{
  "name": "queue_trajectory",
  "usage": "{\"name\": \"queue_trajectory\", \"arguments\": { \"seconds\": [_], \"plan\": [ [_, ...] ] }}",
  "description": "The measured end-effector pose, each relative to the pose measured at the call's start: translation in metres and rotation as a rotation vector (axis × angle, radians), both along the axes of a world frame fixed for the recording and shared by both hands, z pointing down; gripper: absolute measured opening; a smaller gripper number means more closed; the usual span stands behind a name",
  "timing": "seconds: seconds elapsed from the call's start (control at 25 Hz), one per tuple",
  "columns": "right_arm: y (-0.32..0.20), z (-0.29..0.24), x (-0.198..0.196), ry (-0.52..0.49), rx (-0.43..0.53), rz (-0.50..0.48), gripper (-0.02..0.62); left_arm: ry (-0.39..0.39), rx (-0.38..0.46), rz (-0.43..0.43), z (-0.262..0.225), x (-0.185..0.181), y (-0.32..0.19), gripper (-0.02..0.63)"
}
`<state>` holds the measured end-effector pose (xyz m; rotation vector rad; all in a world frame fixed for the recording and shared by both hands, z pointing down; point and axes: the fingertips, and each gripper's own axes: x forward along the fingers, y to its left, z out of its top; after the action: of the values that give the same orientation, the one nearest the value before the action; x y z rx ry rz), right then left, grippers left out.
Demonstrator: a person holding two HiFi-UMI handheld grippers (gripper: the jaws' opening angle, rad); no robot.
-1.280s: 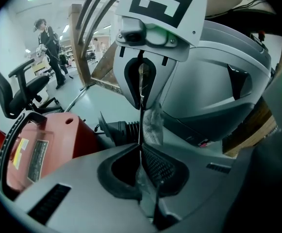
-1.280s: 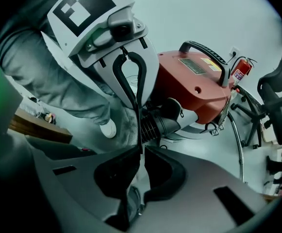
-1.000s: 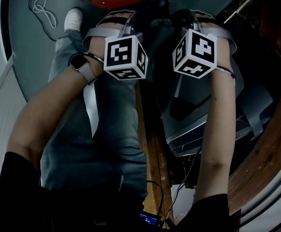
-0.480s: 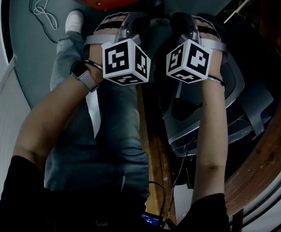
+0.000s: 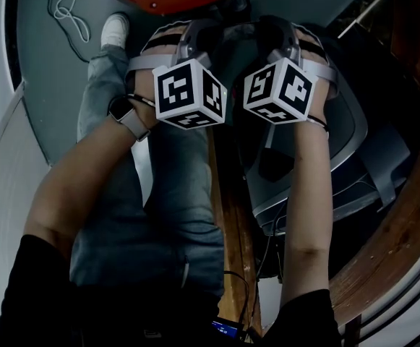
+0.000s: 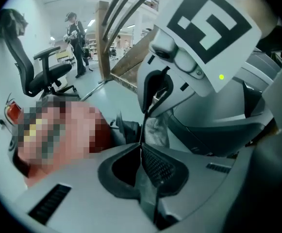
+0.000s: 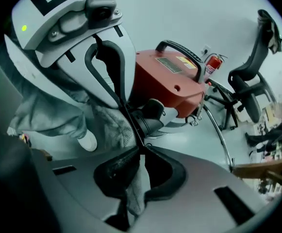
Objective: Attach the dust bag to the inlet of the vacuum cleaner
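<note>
1. I am looking at the dust bag [image 7: 112,129]: pale grey-white woven cloth, limp and crumpled, with a thin dark edge running taut between my two grippers.
2. It is hanging at the far end of the scene, just in front of the black inlet [image 7: 149,115] of the red vacuum cleaner [image 7: 170,79]. I cannot tell whether it is touching the inlet.
3. My left gripper [image 6: 141,147] is pinching the bag's edge, with its jaws pressed almost together on the cloth.
4. My right gripper [image 7: 140,152] is doing the same, clamping a fold of the cloth.
5. I am counting one dust bag, one vacuum cleaner, two grippers, one fire extinguisher [image 7: 212,62], one office chair [image 7: 252,81] far right, and one white shoe [image 5: 113,29] left of the vacuum.
</note>
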<state>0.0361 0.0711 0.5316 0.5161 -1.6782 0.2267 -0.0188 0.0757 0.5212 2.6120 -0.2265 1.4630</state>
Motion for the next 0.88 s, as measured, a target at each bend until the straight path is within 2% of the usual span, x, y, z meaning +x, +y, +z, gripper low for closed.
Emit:
{"name": "queue_trajectory", "arguments": {
  "seconds": [0.12,0.4,0.48,0.6,0.64,0.76,0.88],
  "plan": [
    [0.000,0.002,0.010,0.005,-0.002,0.071,0.043,0.008,0.018,0.017,-0.002,0.009,-0.010,0.020],
    [-0.015,-0.007,-0.011,0.025,0.020,-0.009,0.043,-0.048,0.006,-0.006,0.005,-0.012,0.005,0.020],
    [-0.013,-0.004,-0.007,0.009,0.017,0.026,0.043,-0.037,0.036,-0.006,-0.003,-0.011,-0.001,0.018],
    [-0.013,0.000,0.002,0.010,0.001,0.065,0.043,0.031,0.149,-0.041,-0.029,0.000,-0.039,0.014],
    [-0.014,0.000,0.003,0.016,0.002,0.058,0.043,0.036,0.148,-0.041,-0.035,0.005,-0.049,0.014],
    [-0.013,-0.002,0.002,0.028,0.003,0.041,0.043,0.004,0.102,0.021,-0.033,0.018,-0.049,0.014],
    [-0.015,-0.011,-0.002,0.021,0.034,0.048,0.042,-0.008,0.117,0.079,-0.027,0.016,-0.033,0.014]
  ]
}}
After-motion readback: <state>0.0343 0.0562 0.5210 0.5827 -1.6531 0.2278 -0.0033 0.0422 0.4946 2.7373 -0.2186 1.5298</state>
